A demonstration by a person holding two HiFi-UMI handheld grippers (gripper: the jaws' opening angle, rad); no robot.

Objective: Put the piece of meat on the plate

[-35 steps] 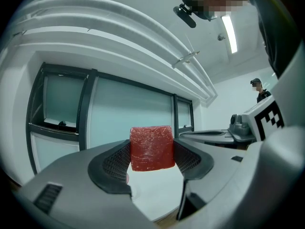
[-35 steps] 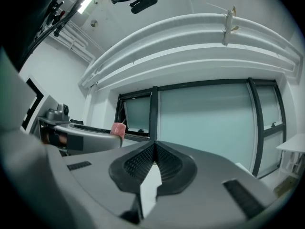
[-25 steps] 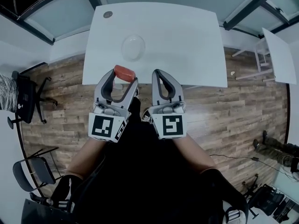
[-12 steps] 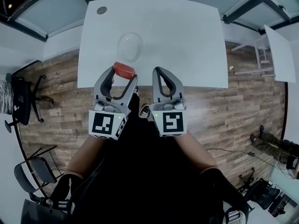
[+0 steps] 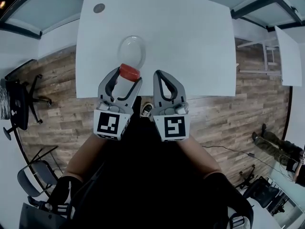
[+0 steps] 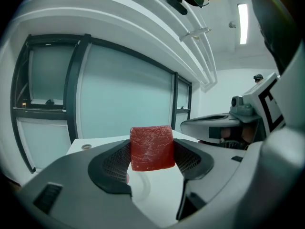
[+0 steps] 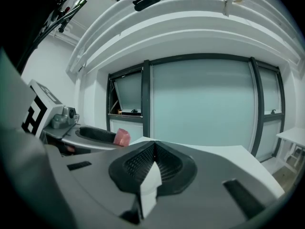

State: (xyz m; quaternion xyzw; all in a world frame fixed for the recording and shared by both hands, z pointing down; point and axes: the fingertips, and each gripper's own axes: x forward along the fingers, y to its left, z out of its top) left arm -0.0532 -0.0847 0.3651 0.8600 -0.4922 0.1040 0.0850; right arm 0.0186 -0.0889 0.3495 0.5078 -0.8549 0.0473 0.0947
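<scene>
A red block of meat (image 5: 129,72) (image 6: 152,147) is clamped between the tips of my left gripper (image 5: 127,75) (image 6: 152,157), held in the air over the near edge of the white table (image 5: 190,37). Just beyond it on the table sits a clear round plate (image 5: 132,49), its near rim under the meat. A little of the plate (image 6: 138,187) shows below the jaws in the left gripper view. My right gripper (image 5: 160,75) (image 7: 153,152) hangs beside the left one, shut with nothing in it. From the right gripper view the meat (image 7: 122,137) shows at the left.
A small round grey disc (image 5: 99,7) lies at the table's far left corner. Wooden floor surrounds the table. Office chairs (image 5: 19,101) stand at the left, a second white table (image 5: 290,56) at the right. Large windows (image 7: 200,109) lie beyond the table.
Both grippers have moved forward toward the table. The meat, still held by the left gripper, now hangs at the plate's near rim instead of short of the table edge.
</scene>
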